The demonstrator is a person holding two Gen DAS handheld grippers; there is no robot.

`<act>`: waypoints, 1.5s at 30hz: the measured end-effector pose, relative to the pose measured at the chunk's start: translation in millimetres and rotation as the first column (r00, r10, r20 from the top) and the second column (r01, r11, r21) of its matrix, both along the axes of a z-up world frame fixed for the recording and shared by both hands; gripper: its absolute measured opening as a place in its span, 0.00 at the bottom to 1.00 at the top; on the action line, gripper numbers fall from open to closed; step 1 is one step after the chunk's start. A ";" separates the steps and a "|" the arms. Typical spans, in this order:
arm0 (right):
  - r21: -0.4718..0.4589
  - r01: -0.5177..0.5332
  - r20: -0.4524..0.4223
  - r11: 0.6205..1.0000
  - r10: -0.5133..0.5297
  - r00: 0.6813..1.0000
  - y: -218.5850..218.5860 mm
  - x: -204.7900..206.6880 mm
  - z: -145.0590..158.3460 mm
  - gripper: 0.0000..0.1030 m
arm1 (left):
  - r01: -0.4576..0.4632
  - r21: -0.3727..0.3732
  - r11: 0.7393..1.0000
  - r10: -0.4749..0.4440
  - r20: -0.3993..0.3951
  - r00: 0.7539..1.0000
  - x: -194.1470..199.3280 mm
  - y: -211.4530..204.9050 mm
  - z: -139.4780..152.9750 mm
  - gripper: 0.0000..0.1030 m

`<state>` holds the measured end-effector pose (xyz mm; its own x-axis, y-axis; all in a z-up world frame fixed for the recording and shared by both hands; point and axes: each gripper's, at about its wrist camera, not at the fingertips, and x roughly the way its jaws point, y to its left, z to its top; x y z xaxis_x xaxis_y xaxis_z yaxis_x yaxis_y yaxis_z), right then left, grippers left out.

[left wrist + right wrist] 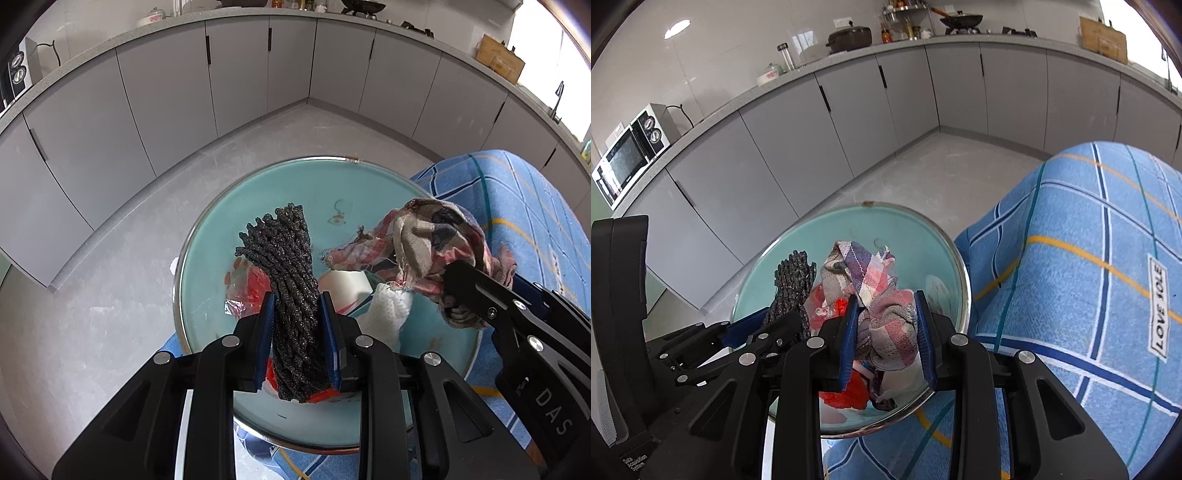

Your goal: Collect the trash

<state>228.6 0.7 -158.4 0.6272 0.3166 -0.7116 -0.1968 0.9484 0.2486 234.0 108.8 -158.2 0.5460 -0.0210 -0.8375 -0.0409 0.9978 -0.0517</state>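
The left gripper (297, 314) clamps a bundle of black, knobbly braided cord (286, 258), rough and glittery in texture, its loose ends fanning upward between the ribbed blue pads (267, 325). The right gripper (886, 332) pinches a crumpled, frayed plaid rag in pink, grey and purple (882, 314), soft woven cloth with ragged threads at its edges; from the left wrist view the same rag (424, 243) hangs bunched from the black fingers.

Both bundles hang over a round, pale-turquoise glass surface with a shiny metal rim (258, 206). On the glass beneath them lie a crinkled clear-and-red plastic wrapper (243, 288), a white paper cup on its side (343, 288) and a wad of white dimpled tissue (388, 306); the cord partly covers the wrapper, and the rag overhangs the cup and the tissue.

Just beside the surface is a blue checked fabric cover with orange and white lines (1089, 240), bearing a sewn label. Further off, smooth grey cabinet doors (166, 92) run under a speckled counter (798, 74) that carries a white microwave oven (628, 155), a dark pot (849, 37) and a wok (960, 18)
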 end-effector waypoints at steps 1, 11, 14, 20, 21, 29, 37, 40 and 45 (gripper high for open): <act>0.003 -0.006 -0.009 1.000 0.006 1.000 0.2 0.8 -1.9 0.29 | 0.000 0.002 1.000 0.000 -0.004 1.000 1.5 0.0 -2.0 0.24; 0.044 -0.012 -0.047 0.999 0.015 0.999 -12.5 -0.2 -4.4 0.48 | -0.014 0.018 1.000 0.015 -0.038 0.999 6.0 0.2 -15.8 0.24; 0.034 0.009 -0.022 0.999 -0.008 1.000 -24.3 -8.4 4.9 0.48 | -0.015 0.023 1.000 0.016 -0.037 0.999 5.2 -0.3 -16.6 0.24; 0.035 0.053 0.021 0.998 -0.054 0.998 -44.3 -20.3 16.2 0.49 | -0.016 0.031 0.999 0.017 -0.037 0.999 3.2 -5.5 -15.7 0.26; 0.035 0.064 0.027 0.997 -0.065 0.998 -47.2 -22.4 17.8 0.49 | -0.019 0.036 0.999 0.021 -0.036 0.999 2.2 -6.9 -15.0 0.26; 0.057 0.106 0.069 0.993 -0.110 0.992 -58.5 -34.6 26.1 0.69 | -0.051 0.111 0.993 0.051 0.008 0.999 -17.3 -17.8 -4.5 0.63; 0.077 0.112 0.092 0.991 -0.119 0.989 -70.9 -55.2 33.8 0.81 | -0.113 0.125 0.986 0.097 0.125 0.987 -55.8 -20.1 19.8 0.85; 0.082 0.112 0.104 0.990 -0.120 0.987 -73.5 -66.1 38.1 0.81 | -0.117 0.112 0.987 0.098 0.167 0.981 -72.3 -22.5 30.2 0.91; 0.085 0.112 0.136 0.990 -0.123 0.983 -77.3 -86.2 46.7 0.82 | -0.134 0.124 0.983 0.106 0.212 0.972 -94.7 -28.3 43.0 0.94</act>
